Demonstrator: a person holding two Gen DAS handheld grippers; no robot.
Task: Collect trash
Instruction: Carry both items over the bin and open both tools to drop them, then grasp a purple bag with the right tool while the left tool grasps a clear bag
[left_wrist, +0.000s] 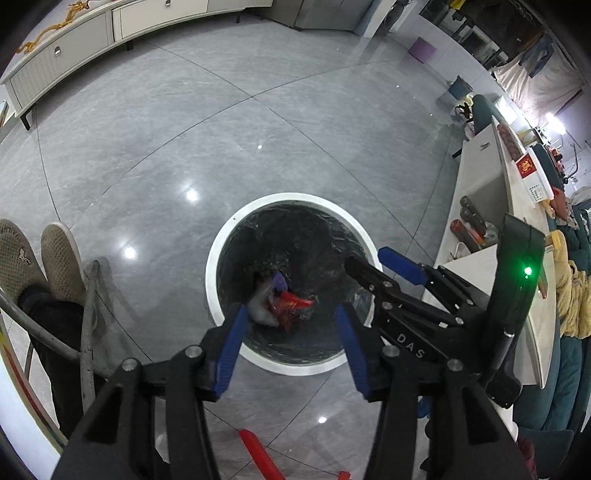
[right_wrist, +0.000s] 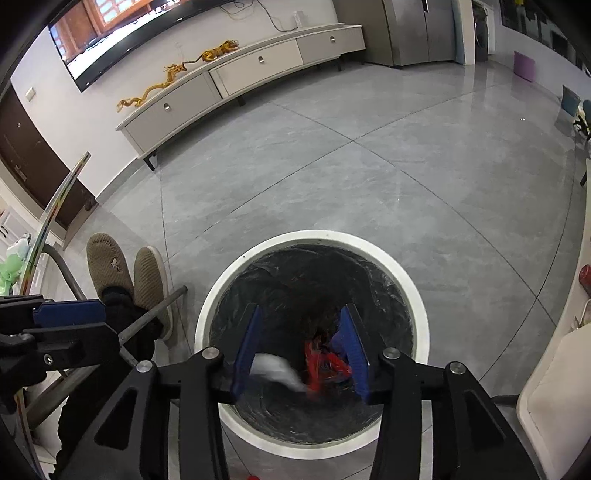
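Grey floor, upright white bin (left_wrist: 295, 365)

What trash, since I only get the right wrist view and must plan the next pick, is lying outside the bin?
Observer: The left wrist view shows a long red item on the floor, on the near side of the bin.
Operator: Anything on the table to my right?
Observer: Its lower shelf holds dark and red cylinders, lying side by side.
Operator: And on top?
Observer: A red and white box lies on the tabletop.
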